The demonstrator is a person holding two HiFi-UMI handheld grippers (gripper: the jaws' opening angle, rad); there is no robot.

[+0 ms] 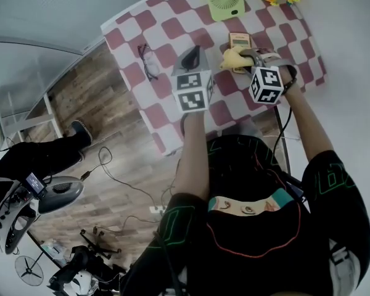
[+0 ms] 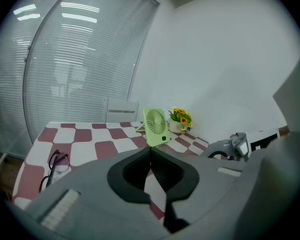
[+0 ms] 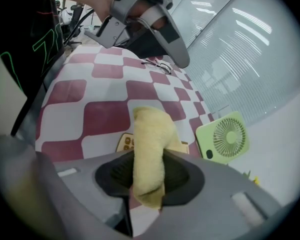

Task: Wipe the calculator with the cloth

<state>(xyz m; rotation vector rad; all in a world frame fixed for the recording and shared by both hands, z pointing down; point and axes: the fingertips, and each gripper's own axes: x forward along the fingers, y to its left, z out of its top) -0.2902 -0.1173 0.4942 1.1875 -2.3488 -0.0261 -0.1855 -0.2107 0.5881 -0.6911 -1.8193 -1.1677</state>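
Calculator [image 1: 239, 41] lies on the checkered tabletop [image 1: 166, 36], upper middle of the head view.
Right gripper [image 3: 149, 176] is clamped on the yellow cloth [image 3: 149, 144], draped over it; left gripper [image 2: 151, 174] hovers alongside, jaws together.

Light: bright, even and diffuse indoor light. White bars of reflected light glare on the glass partition [image 2: 75, 44], and shadows on the checked tablecloth [image 1: 166, 36] are faint. Optics: strong fisheye curvature, with black corners in both gripper views. Focus: the near foreground is soft and the cloth [image 3: 149, 149] slightly blurred; the head view is dimmer towards the floor [image 1: 111, 165].
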